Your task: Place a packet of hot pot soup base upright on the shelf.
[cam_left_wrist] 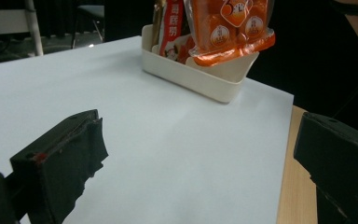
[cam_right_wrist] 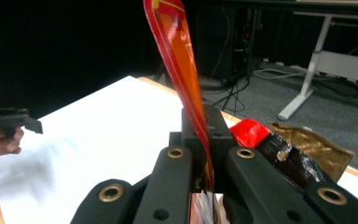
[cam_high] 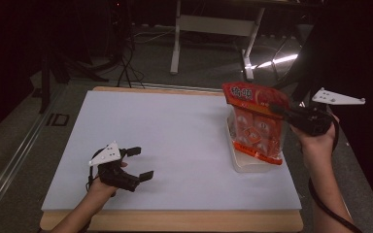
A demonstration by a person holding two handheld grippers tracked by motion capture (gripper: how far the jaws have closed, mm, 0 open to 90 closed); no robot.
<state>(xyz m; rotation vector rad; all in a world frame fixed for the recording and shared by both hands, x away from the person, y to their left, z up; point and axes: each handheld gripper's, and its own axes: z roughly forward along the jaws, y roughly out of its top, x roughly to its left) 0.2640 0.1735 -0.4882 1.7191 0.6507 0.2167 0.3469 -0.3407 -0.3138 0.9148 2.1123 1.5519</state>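
An orange snack bag with round pieces inside hangs upright over a white bin at the right of the table. My right gripper is shut on the bag's upper edge, coming in from the right. In the right gripper view the jaws pinch the bag's thin orange seal. My left gripper rests open near the front left of the white sheet, holding nothing. In the left gripper view its jaws stand wide apart, facing the bin and the bag.
A white sheet covers the wooden table. Inside the bin stand a red-and-white packet, and a red packet beside a gold one. A white desk frame stands on the floor beyond the table.
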